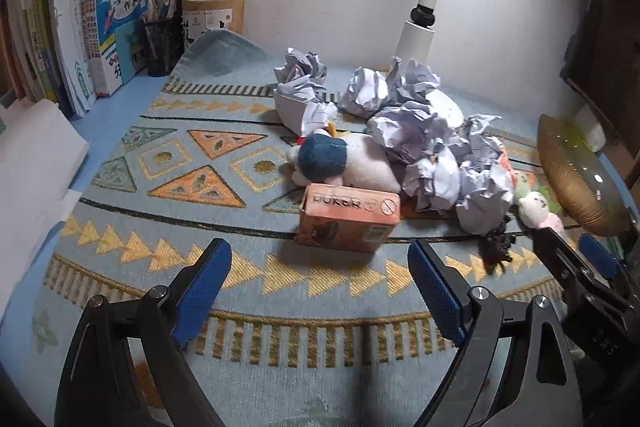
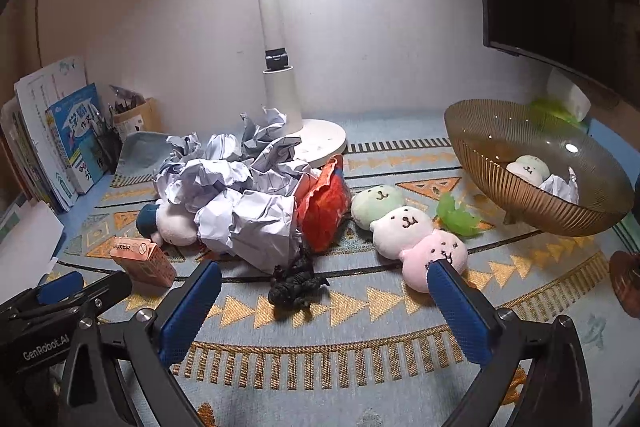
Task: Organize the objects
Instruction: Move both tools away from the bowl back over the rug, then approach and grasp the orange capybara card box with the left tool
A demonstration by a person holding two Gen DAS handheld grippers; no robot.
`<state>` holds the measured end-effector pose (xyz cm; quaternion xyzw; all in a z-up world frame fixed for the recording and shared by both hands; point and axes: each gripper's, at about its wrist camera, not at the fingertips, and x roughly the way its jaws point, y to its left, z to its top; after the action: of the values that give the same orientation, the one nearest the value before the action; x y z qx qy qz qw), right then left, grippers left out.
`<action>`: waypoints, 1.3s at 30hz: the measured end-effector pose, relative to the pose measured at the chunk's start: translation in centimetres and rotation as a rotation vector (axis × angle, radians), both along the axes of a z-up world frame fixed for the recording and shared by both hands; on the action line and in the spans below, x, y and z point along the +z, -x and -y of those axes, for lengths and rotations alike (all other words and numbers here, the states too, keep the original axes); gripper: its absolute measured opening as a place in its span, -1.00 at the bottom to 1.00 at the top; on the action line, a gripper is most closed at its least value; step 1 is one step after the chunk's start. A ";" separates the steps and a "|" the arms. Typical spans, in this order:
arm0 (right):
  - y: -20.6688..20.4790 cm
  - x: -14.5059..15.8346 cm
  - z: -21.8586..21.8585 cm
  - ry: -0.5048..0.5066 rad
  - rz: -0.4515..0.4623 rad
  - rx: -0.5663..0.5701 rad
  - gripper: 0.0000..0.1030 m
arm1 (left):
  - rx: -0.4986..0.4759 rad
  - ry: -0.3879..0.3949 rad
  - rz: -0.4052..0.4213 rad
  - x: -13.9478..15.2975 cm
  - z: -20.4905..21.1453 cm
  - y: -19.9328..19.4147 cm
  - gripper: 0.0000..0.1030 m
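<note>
Two claws spread wide and empty, left claw (image 1: 320, 283) near poker box (image 1: 349, 217), right claw (image 2: 324, 301) over black toy (image 2: 298, 285)

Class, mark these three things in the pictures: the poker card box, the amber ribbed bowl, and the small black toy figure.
poker card box (image 1: 352, 205), left wrist view, on its top face.
amber ribbed bowl (image 2: 536, 205), right wrist view, on its outer wall.
black toy figure (image 2: 296, 285), right wrist view, on its body.

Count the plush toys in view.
3: a white and blue plush beside the paper pile, a three-ball plush on the mat, another in the bowl. Paper may hide more.
</note>
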<state>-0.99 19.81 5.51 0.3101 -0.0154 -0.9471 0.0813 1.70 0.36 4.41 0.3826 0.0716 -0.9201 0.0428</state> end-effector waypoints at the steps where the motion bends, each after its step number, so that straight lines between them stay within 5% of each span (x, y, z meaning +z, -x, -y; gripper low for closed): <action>1: 0.0 -0.1 -0.1 0.007 0.005 -0.001 1.00 | 0.014 0.034 0.007 0.1 -0.1 0.5 0.73; 3: 0.0 -0.1 -0.3 0.020 0.005 0.000 1.00 | -0.001 0.067 0.044 -0.1 -0.3 1.4 0.73; 7: 0.0 -0.1 -0.3 0.026 0.011 0.005 1.00 | -0.071 -0.009 0.068 -0.5 -0.8 2.3 0.73; 15: 0.1 -0.1 -0.4 0.037 0.018 0.009 1.00 | -0.011 -0.030 0.054 -0.1 0.6 3.7 0.73; 28: 0.1 -0.2 -0.6 0.048 0.024 0.010 1.00 | 0.082 -0.057 0.164 -1.9 6.3 -3.5 0.69; 35: 0.0 -0.1 -0.6 0.046 0.025 0.007 1.00 | -0.054 -0.297 0.198 -1.9 4.9 -2.2 0.68; 39: 0.2 -0.2 -0.8 0.054 0.030 0.006 1.00 | -0.052 -0.265 0.178 -1.9 3.9 0.4 0.68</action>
<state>-1.21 20.58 5.34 0.3220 -0.0411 -0.9413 0.0921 1.31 -3.53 2.48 0.4665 0.1785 -0.8659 -0.0257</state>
